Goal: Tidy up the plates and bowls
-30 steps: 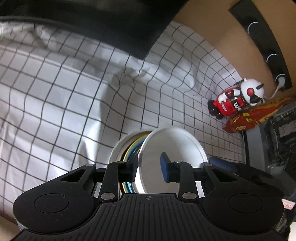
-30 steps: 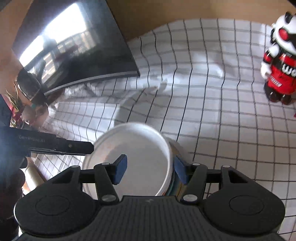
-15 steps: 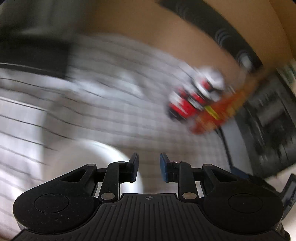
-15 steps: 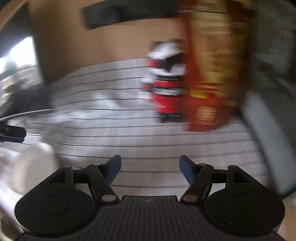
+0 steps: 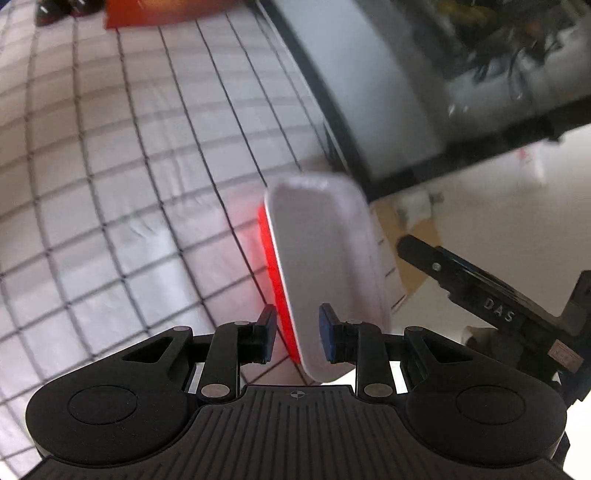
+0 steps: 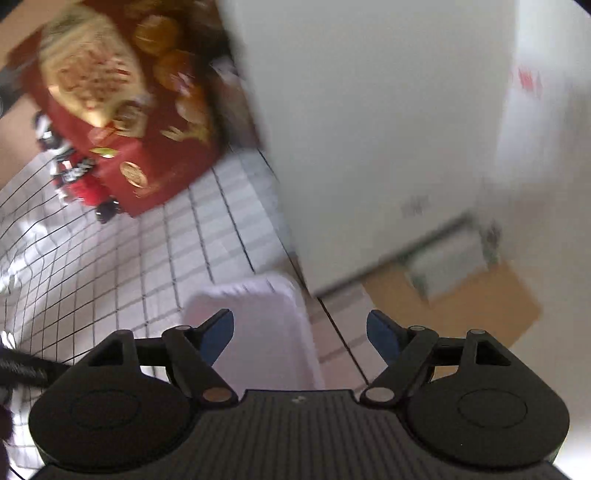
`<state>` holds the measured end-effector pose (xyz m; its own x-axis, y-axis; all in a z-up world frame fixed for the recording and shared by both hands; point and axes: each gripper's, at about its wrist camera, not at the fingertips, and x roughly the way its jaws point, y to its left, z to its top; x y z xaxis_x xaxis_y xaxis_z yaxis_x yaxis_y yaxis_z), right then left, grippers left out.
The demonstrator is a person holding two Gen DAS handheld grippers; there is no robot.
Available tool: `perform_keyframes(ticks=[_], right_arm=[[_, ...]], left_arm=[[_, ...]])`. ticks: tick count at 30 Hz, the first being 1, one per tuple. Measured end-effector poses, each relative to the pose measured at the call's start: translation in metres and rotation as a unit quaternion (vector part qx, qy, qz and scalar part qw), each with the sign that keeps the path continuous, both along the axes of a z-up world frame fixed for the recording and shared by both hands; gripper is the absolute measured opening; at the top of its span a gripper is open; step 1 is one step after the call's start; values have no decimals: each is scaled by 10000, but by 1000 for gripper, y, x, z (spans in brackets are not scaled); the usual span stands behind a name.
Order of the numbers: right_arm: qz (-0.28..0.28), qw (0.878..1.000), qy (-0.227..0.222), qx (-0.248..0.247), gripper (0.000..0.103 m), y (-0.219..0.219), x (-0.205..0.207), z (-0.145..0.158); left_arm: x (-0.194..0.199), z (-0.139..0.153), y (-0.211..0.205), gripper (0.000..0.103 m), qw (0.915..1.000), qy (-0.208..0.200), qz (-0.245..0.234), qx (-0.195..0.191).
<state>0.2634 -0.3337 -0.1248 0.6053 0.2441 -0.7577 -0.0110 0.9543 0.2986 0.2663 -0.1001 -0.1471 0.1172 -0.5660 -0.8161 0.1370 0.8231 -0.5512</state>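
Tongs and white tray, lower centre of both views.
Left tongs [image 5: 297, 334] narrowly parted, straddling the white tray [image 5: 325, 266] edge, red beneath; right tongs [image 6: 300, 338] spread wide, empty, above it on the checked table [image 5: 122, 177].

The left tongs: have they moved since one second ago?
Yes. The left tongs swung right, from the round dishes to a rectangular white tray; the red gift box now lies upper left.

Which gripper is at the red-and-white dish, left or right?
The left gripper: its jaws straddle the dish's edge. The right gripper is wide open, holding nothing.
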Motion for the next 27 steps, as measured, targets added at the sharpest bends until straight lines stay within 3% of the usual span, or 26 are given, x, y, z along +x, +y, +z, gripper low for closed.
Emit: perform_keyframes(ticks=[2, 6, 8, 12, 17, 20, 24, 27], right_arm=[[-90, 9996, 212, 157, 76, -5, 2, -18], [25, 9966, 607, 547, 42, -5, 5, -47], [149, 9946, 771, 681, 37, 6, 7, -52], [663, 9935, 654, 660, 36, 36, 8, -46], [1597, 9831, 512, 738, 37, 95, 24, -27], [2289, 9694, 499, 736, 37, 143, 27, -19], [3116, 9463, 541, 665, 37, 196, 13, -15], [3533, 9310, 635, 668, 37, 223, 2, -17]], left_arm=[[0, -6, -8, 28, 9998, -10, 18, 206], [9, -15, -16, 28, 9993, -128, 62, 335], [14, -17, -16, 27, 9989, -244, 19, 398], [8, -10, 7, 25, 9964, -406, 384, 637], [-14, 9, 76, 23, 9869, -624, 1246, 813], [-34, 13, 116, 23, 9756, -653, 1790, 1090], [-64, 10, 161, 22, 9605, -366, 2480, 1209], [-83, 9, 179, 22, 9551, -357, 2616, 1347]])
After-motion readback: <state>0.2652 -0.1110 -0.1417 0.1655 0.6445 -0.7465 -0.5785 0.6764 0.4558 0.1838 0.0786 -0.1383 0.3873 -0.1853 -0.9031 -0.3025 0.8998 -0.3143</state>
